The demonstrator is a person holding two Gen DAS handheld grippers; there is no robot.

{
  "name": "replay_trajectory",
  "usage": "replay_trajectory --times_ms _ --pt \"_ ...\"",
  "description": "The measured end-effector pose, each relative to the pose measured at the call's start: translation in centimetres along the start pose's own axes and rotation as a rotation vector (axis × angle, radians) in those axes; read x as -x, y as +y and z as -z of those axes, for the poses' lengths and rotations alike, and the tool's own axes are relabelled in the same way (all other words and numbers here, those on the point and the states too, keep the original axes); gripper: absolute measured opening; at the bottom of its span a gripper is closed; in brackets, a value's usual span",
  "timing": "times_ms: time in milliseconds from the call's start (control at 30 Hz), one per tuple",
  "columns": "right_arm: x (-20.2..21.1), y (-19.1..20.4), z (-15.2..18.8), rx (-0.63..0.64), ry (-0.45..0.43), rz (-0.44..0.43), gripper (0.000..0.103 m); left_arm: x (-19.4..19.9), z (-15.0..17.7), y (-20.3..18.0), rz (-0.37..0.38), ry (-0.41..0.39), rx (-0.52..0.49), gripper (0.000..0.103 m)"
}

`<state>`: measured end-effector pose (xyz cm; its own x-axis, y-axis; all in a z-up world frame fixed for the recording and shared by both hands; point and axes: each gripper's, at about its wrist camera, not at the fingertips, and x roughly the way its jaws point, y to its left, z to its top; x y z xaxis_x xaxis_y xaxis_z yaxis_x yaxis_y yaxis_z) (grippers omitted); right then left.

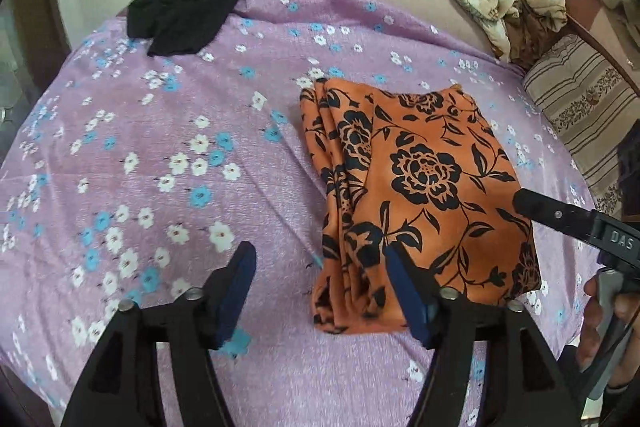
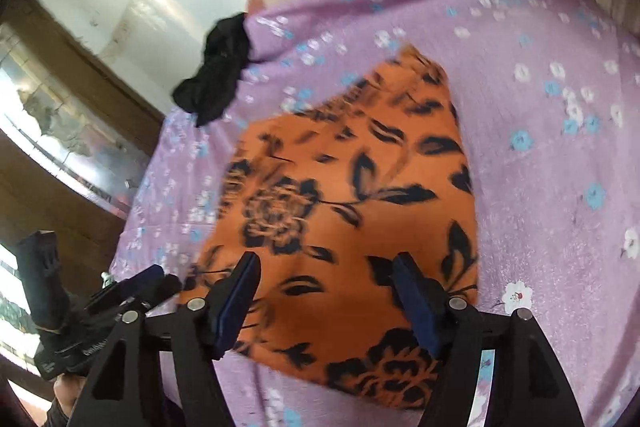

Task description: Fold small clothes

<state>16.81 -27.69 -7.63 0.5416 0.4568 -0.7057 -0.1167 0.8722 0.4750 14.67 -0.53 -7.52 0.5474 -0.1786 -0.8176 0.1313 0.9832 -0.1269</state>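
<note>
Lying folded, orange floral garment [image 1: 416, 187] runs lengthwise near-to-far.

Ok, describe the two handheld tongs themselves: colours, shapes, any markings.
Both are black plastic. The left tongs and right tongs each have two angular arms with silver pivot bolts and dark blue pads. The right tongs' body carries raised letters "DAS".

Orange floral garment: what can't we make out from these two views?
- Orange floral garment: its type and layer count; folded, only the top face and left edge folds show in the left wrist view.
- Its near edge, right wrist view: partly behind the open right gripper.
- Its print: motion-blurred there.
- Black garment: crumpled, shape unreadable.
</note>
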Motion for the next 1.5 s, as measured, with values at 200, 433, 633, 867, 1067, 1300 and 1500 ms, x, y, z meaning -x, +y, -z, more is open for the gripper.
replay_trajectory --times_ms 200,433,633,867,1067,1300,1500 --pt "-2.2 -1.2 1.6 -0.045 0.071 0.049 0.076 1.7 1.1 -0.1 0.013 -0.004 0.009 0.069" --pt "2.6 1.8 3.3 0.004 -0.024 0.03 0.076 4.1 1.9 0.2 -0.002 -0.052 0.036 0.075" --pt "4.1 2.4 7.2 -0.001 0.0 0.033 0.076 4.8 3.0 -0.3 -0.018 -0.058 0.033 0.079" --pt "4.4 4.0 10.4 0.102 0.037 0.176 0.085 4.9 4.1 -0.6 -0.052 -0.066 0.033 0.087" --pt "5.2 5.1 10.5 0.173 0.0 0.305 0.098 5.3 4.4 -0.7 -0.123 -0.104 0.03 0.098" --pt "6.2 5.9 9.5 0.207 -0.053 0.373 0.101 5.5 4.1 -1.2 -0.178 -0.098 -0.014 0.098" --pt "6.3 6.0 9.3 0.213 -0.053 0.39 0.101 5.9 3.8 -1.0 -0.166 -0.094 0.023 0.098"
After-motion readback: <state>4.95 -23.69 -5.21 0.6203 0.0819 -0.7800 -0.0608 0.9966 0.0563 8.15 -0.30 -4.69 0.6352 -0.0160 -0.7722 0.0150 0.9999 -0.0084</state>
